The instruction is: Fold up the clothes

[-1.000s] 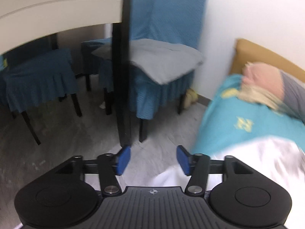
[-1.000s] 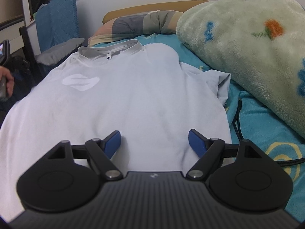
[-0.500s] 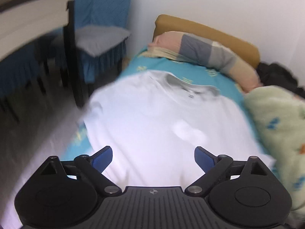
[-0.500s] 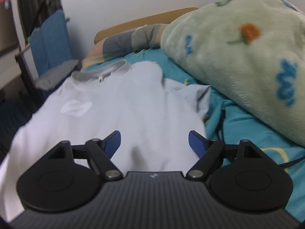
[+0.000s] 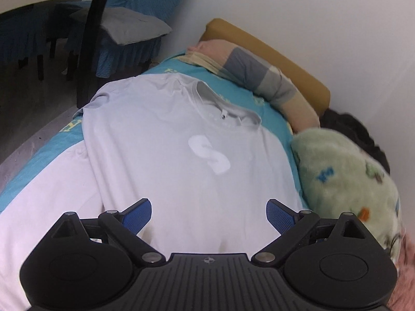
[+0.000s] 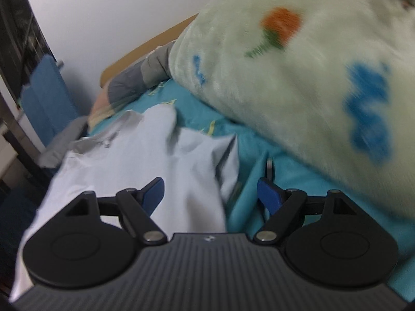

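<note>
Plainly, the fold has not begun: the pale grey cotton T-shirt with a white S-shaped chest logo (image 5: 181,155) lies flat and face up on the teal-sheeted bed (image 5: 39,160), collar (image 5: 225,108) at the far end toward the striped pink-and-grey pillow (image 5: 259,77), hem at the near end under both tools. Its long axis therefore runs near to far, straight ahead of each claw.

At far left, off the bed, stands a blue-skirted chair with a grey cushion (image 5: 129,26). Next comes the left claw (image 5: 208,213), released, its blue pads spread wide with nothing between them; it hovers over the lower middle of the shirt, the logo directly ahead. The shirt's left sleeve and side edge lie out to its left, near the bed's edge.

Further right, the right claw (image 6: 210,193) is also released and empty. In its blurred view it sits low at the shirt's right edge, where the right sleeve (image 6: 223,153) is crumpled and partly raised just ahead of the right pad. A dark cable (image 6: 269,168) rests on the sheet just beside that pad, and the fluffy green patterned blanket (image 6: 311,77) rises close on the right.

By my judgement the right claw is nearer its sleeve, so the first lengthwise fold probably starts there, minding the cable.
</note>
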`<state>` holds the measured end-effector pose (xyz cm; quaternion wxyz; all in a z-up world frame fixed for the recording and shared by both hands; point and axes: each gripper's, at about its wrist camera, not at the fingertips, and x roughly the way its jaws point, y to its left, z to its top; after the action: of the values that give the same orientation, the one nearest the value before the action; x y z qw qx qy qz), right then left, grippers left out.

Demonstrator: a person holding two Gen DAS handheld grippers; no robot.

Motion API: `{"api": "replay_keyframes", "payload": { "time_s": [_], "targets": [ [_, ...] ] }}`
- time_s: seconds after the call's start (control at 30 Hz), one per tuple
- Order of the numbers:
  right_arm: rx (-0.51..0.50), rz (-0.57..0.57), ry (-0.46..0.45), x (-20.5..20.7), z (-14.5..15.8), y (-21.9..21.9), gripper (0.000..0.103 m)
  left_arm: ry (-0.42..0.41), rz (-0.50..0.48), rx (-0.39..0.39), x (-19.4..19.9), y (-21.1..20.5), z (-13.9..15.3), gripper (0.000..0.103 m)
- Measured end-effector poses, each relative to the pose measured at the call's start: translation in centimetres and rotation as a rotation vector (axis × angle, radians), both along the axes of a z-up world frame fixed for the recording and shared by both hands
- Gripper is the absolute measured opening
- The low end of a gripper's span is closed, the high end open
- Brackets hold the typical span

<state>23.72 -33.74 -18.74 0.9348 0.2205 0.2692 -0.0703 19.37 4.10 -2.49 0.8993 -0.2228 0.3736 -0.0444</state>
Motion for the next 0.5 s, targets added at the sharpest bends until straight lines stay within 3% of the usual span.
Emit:
{"api": "replay_keyframes", "payload": {
  "time_s": [0.13,0.17,0.2,0.23,0.27,0.4,0.5],
  "targets": [
    [-0.057,0.066,0.011,3.5,-0.7,0.9,0.079,-0.019,0.047,-0.010,1.8,1.1,-0.7,0.096],
    [-0.075,0.094,0.007,4.1,-0.8,1.4,0.060,-0.011,0.053,-0.022,2.1,1.3,-1.0,0.096],
    [-0.113,0.113,0.014,4.5,-0.7,2.2,0.046,0.000,0.058,-0.036,2.5,1.5,-1.3,0.095],
    [-0.164,0.124,0.032,5.0,-0.6,3.0,0.021,0.011,0.064,-0.051,2.9,1.7,-1.7,0.094],
    [-0.213,0.132,0.046,5.3,-0.3,4.1,0.014,0.021,0.069,-0.068,3.2,1.9,-1.9,0.093],
    [-0.428,0.212,-0.049,4.6,1.9,10.1,0.012,-0.012,0.120,-0.072,3.1,2.9,-1.8,0.093],
    [-0.575,0.367,-0.096,3.5,2.5,16.4,0.012,-0.045,0.170,-0.065,2.7,4.0,-1.4,0.093]
  ]
}}
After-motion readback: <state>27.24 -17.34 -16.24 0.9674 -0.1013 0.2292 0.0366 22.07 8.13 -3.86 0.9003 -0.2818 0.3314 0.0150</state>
